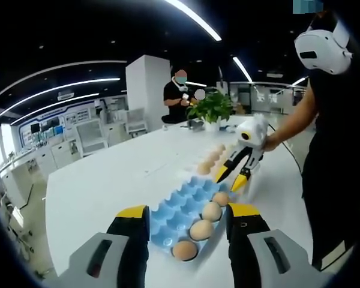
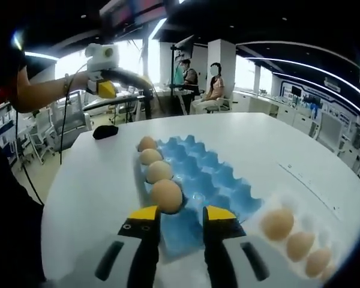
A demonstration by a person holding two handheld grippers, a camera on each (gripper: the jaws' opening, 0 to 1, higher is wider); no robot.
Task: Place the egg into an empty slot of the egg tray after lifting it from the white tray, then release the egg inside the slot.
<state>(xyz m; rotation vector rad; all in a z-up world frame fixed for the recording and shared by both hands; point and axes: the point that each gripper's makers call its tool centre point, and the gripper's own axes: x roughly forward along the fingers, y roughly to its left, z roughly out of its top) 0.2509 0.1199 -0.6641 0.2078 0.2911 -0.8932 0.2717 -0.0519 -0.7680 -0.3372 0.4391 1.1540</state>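
A blue egg tray (image 1: 177, 210) lies on the white table between my left gripper's (image 1: 187, 211) open, empty jaws. Its right column holds several brown eggs (image 1: 201, 230). Beyond it, the white tray (image 1: 199, 157) carries more eggs. My right gripper (image 1: 229, 180) hangs open over the blue tray's far end, held by a person's hand. In the right gripper view, my right gripper (image 2: 182, 213) is open and empty, with the nearest egg (image 2: 167, 195) seated in a slot just past its tips. The blue egg tray (image 2: 216, 174) stretches ahead. The white tray (image 2: 270, 204) with three eggs sits lower right. The left gripper (image 2: 111, 81) hovers upper left.
A potted plant (image 1: 213, 108) stands at the table's far end, and people sit behind it. A black object (image 2: 105, 132) lies on the table beyond the blue tray. The person holding the grippers stands at the table edge (image 1: 324, 180). Chairs and desks surround the table.
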